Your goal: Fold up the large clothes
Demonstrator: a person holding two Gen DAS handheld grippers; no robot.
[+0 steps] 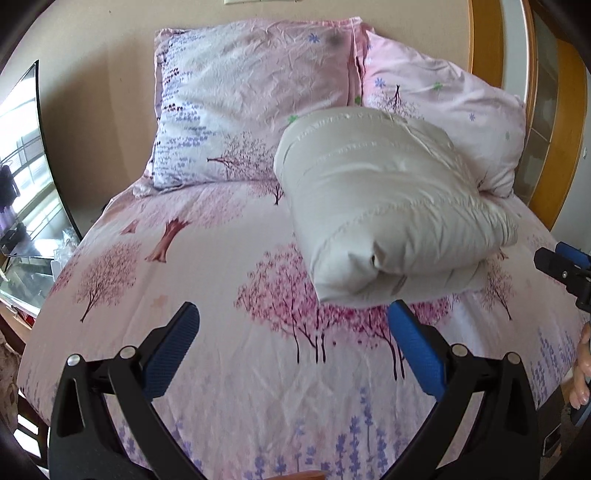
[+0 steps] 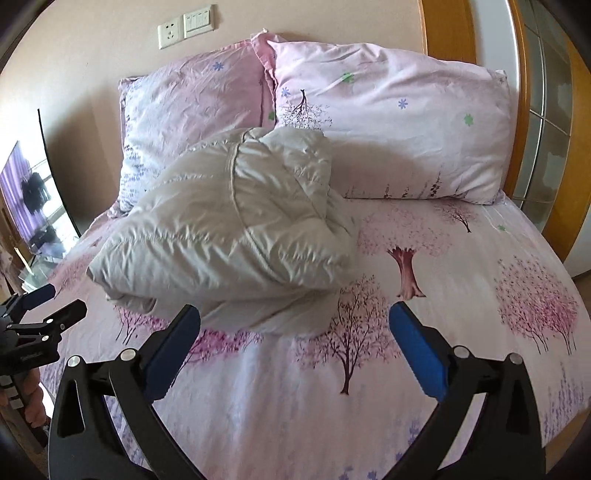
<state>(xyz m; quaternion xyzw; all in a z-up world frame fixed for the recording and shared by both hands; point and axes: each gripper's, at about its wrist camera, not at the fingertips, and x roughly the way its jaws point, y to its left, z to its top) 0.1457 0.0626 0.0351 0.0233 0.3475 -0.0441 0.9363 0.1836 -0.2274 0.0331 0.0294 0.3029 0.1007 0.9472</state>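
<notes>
A white puffy quilted garment (image 1: 391, 206) lies folded into a thick bundle on the pink tree-print bed (image 1: 221, 258), right of centre in the left wrist view. In the right wrist view the bundle (image 2: 229, 236) lies left of centre. My left gripper (image 1: 293, 325) is open and empty, just short of the bundle's near edge. My right gripper (image 2: 295, 325) is open and empty, close in front of the bundle. The right gripper also shows at the right edge of the left wrist view (image 1: 565, 264). The left gripper also shows at the left edge of the right wrist view (image 2: 48, 306).
Two pink pillows (image 1: 255, 99) (image 2: 395, 125) lean against the beige wall behind the bundle. A wooden frame (image 2: 532, 147) stands at the right of the bed. A mirror or screen (image 1: 26, 177) and clutter stand at the left. Wall switches (image 2: 186, 24) are above the pillows.
</notes>
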